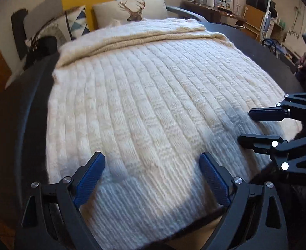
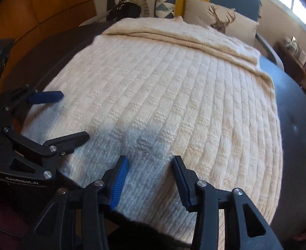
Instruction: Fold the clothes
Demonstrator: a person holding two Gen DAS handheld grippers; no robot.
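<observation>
Left claw (image 1: 151, 179) is seen with jaws spread wide over the near hem of the cream knit sweater (image 1: 153, 104), nothing gripped. Right claw (image 2: 150, 179) is held partly open beside it, also empty. Sweater is spread across the dark round counter (image 2: 298, 114); a folded band lies at the far edge. Deer cushion (image 1: 132, 8) is seen beyond.

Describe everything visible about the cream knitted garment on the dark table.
The cream ribbed-knit garment looks like thick, fuzzy wool with vertical ribs and textured bands. It lies flat, covering most of the dark round table. At the far end a folded layer forms a stacked ridge. Its near edge reaches the table's front edge. The left gripper and right gripper are both open over the near edge; whether their tips touch the knit is unclear.
</observation>
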